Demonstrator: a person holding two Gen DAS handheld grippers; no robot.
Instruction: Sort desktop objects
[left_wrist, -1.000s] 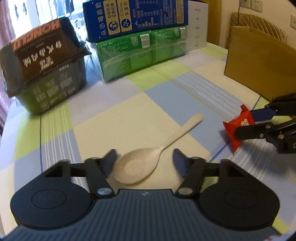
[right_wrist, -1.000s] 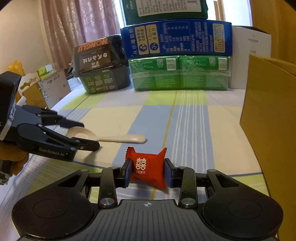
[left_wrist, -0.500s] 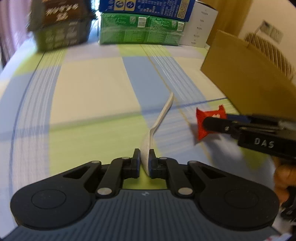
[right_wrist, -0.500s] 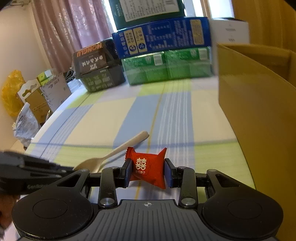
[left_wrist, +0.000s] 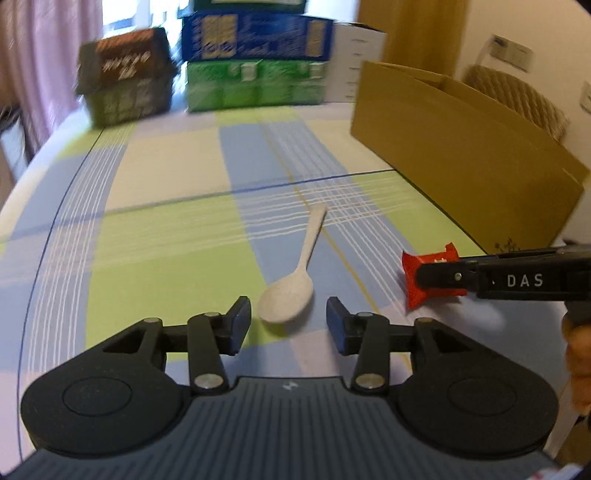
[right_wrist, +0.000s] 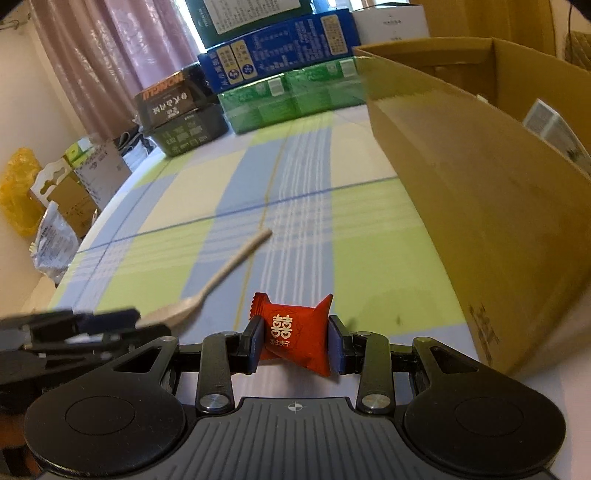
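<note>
Working over a checked tablecloth (left_wrist: 166, 258) in green, blue and cream. In the left wrist view, finding an open-topped cardboard box (left_wrist: 461, 155) from 1 to 3 o'clock, standing on the cloth. Farther back at 12 o'clock, seeing stacked cartons (left_wrist: 255, 85), blurred by motion.

Next down in size, the left gripper (left_wrist: 289, 321): jaws spread wide, clamping nothing. Half a second ago was pinched shut on the spoon, held edge-on; a full second ago stood open around it. So closed, then let go again, whether by slip or by choice cannot be told.

Right gripper (right_wrist: 295, 347): closed on the red candy (right_wrist: 291, 332), pads pressing both sides of the wrapper, same hold as in both earlier views. Now sitting closer to the box, whose wall fills 1 to 4 o'clock of the right wrist view. In the left view, reaching in from 3 o'clock with the candy at its tip, off the cloth.

Pale spoon (left_wrist: 291, 295): lying flat on the cloth, bowl up, just ahead of the left fingertips and roughly between them, touching neither. Handle pointing toward 12 o'clock, slightly to 1. Apart from the candy, which hangs at the spoon's 3 o'clock.

Judging from this: candy likely about ready to go over the box rim. Spoon not yet sorted; needs a fresh grasp, probably across the neck or handle rather than the wide, slippery bowl.
</note>
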